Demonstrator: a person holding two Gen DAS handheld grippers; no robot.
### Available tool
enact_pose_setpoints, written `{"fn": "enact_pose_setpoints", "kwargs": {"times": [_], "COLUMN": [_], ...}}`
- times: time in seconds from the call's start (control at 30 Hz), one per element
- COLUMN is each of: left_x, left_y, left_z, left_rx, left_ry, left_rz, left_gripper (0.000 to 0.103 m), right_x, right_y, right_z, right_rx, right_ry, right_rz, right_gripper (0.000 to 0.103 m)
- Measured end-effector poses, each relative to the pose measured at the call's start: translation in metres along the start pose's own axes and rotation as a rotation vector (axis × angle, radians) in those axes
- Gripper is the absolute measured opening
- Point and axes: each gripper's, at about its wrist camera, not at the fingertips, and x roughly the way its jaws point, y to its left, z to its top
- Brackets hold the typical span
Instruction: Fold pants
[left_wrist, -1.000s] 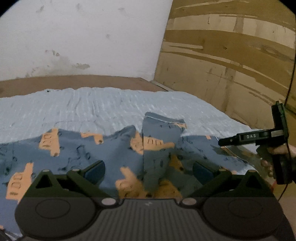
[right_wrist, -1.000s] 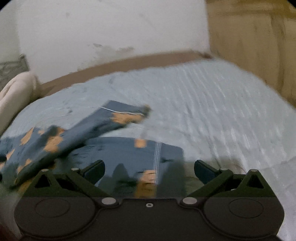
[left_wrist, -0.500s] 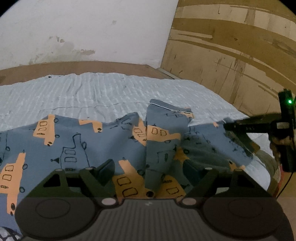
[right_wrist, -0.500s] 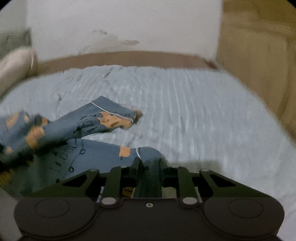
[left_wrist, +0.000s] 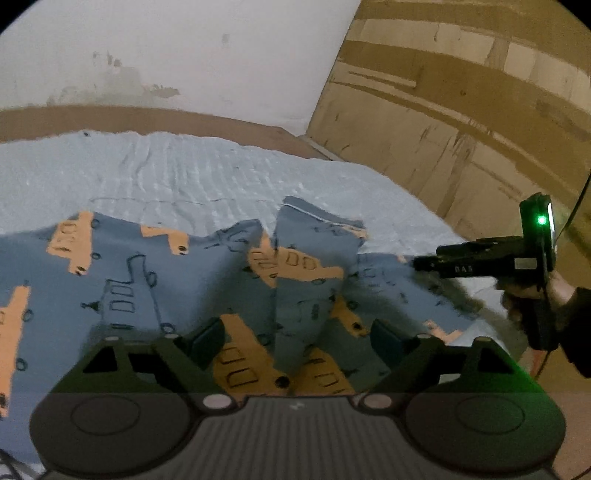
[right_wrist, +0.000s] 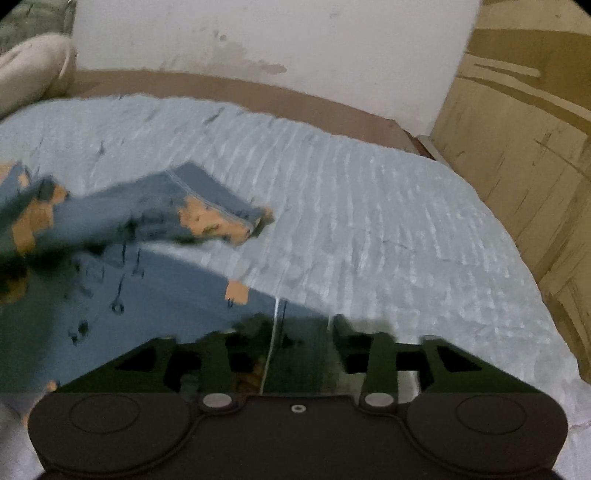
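Blue pants (left_wrist: 155, 280) with orange bus prints lie crumpled on the pale blue bedspread (left_wrist: 192, 173). My left gripper (left_wrist: 295, 339) is open just above the cloth, with a raised fold between its fingers. My right gripper (right_wrist: 299, 328) has its fingers a little apart around the hem of one pant leg (right_wrist: 155, 295); the frame is blurred and I cannot tell whether they still pinch it. The other leg (right_wrist: 199, 210) lies beyond. The right gripper also shows at the right of the left wrist view (left_wrist: 417, 263), at the pants' edge.
The bed sits in a corner with a white wall (left_wrist: 177, 55) behind and plywood panels (left_wrist: 461, 110) on the right. A beige pillow (right_wrist: 33, 70) lies at the far left. The bed's right edge (right_wrist: 546, 306) drops off near the plywood.
My right gripper shut on the pant leg hem, then its fingers spread apart somewhat. My left gripper stayed open and moved lower and closer to the pants.
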Motion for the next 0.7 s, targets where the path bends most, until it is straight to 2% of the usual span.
{"fn": "enact_pose_setpoints", "kwargs": {"times": [0.03,0.07,0.13,0.27,0.47,0.53,0.63,0.7], "left_x": [0.002,0.003,0.007,0.01,0.016,0.017,0.018,0.019], "left_y": [0.001,0.004,0.009,0.02,0.023,0.025,0.027,0.029], "left_z": [0.001,0.003,0.006,0.008,0.011,0.011,0.011,0.012], "left_rx": [-0.021,-0.054,-0.126,-0.241,-0.26,-0.275,-0.297,-0.307], "left_ry": [0.001,0.005,0.011,0.0,0.028,0.043,0.076,0.094], "left_rz": [-0.012,-0.022,-0.029,0.003,0.003,-0.007,-0.007,-0.011], "left_gripper": [0.09,0.089,0.086,0.071,0.062,0.058,0.047,0.035], "right_x": [-0.003,-0.005,-0.003,0.018,0.07,0.088,0.109,0.119], "right_y": [-0.001,-0.001,0.005,0.033,0.093,0.11,0.127,0.128], "right_z": [0.007,0.014,0.032,0.075,0.125,0.134,0.141,0.139], "right_rx": [0.023,0.044,0.08,0.104,0.075,0.056,0.048,0.058], "right_ry": [-0.016,-0.03,-0.043,-0.018,0.079,0.124,0.164,0.193], "right_rz": [0.019,0.045,0.119,0.219,0.263,0.24,0.187,0.142], "right_gripper": [0.086,0.089,0.092,0.092,0.076,0.066,0.058,0.052]}}
